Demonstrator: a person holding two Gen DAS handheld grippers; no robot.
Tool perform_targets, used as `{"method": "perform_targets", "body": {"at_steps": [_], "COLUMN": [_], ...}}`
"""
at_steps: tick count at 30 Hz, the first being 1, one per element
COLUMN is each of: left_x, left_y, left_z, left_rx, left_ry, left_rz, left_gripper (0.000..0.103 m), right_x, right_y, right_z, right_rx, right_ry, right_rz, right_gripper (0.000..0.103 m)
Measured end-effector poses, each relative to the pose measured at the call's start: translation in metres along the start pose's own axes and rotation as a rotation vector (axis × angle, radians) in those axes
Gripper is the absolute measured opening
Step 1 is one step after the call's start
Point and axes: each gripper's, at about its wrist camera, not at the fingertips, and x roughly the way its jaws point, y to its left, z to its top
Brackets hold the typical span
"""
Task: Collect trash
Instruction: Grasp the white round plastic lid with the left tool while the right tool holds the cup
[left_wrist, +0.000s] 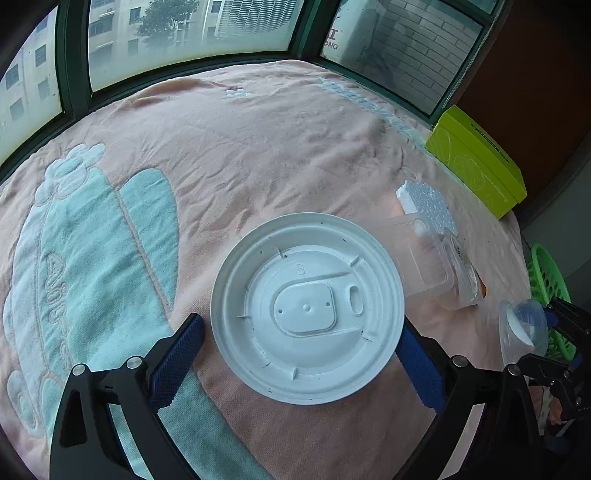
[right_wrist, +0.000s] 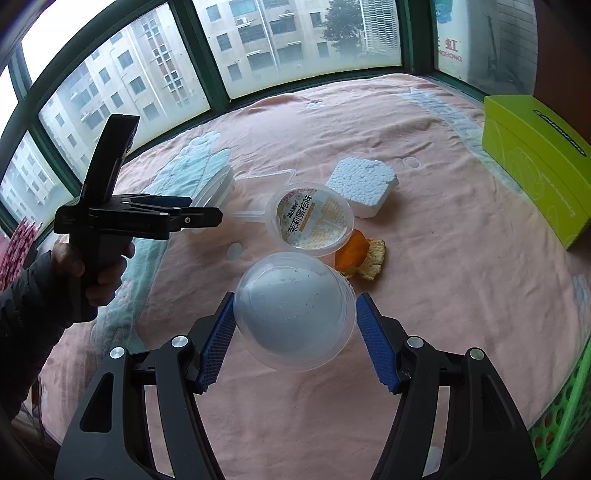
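Judging by what both views show, the collecting is partly under way, with most of the trash not yet gathered. At the lower centre of the right wrist view the right gripper (right_wrist: 295, 330) is clamped on a clear plastic cup (right_wrist: 295, 310), its blue pads pressing the cup's sides and the cup lifted off the pink blanket (right_wrist: 443, 258). At the lower centre of the left wrist view the left gripper (left_wrist: 301, 350) has a white round lid (left_wrist: 307, 308) between its fingers: the right pad touches the rim, while the left pad seems to stand just clear of it (so whether the lid is truly gripped I cannot tell).

Left on the blanket, in the middle of the right wrist view, are a labelled plastic tub (right_wrist: 312, 221), a piece of orange peel (right_wrist: 360, 258) just beside it at lower right, a white foam block (right_wrist: 364, 184) behind it, and a clear clamshell box (right_wrist: 218, 188) to the upper left. A green basket (right_wrist: 569, 413) shows at the lower right edge and looks like the likely destination; nothing visible tells what it holds. A green box (right_wrist: 535, 162) sits at the upper right, probably not trash.
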Motion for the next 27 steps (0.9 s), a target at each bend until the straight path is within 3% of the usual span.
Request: {"method": "perform_targets", "body": {"at_steps": [7, 14, 23, 27], "left_x": [-0.004, -0.037, -0.093, -0.120], "left_y": [-0.004, -0.015, -0.063, -0.088], "left_z": [-0.004, -0.010, -0.035, -0.046], "left_rx": [-0.008, -0.072, -0.088, -0.113], "left_ry": [-0.035, -0.096, -0.183, -0.239], "left_rz": [0.037, 0.130, 0.261, 0.280], "left_gripper": [0.089, 0.089, 0.089, 0.089], "right_x": [-0.005, -0.021, -0.056, -0.075], "right_y": [0.000, 0.000, -0.001, -0.002], "right_z": [0.000, -0.002, -0.010, -0.017], "right_rx": [0.005, 0.006, -0.002, -0.003], "right_ry": [-0.012, -0.035, -0.077, -0.100], "right_rz": [-0.002, 0.005, 0.010, 0.013], "right_gripper": [0.065, 0.065, 0.065, 0.065]}}
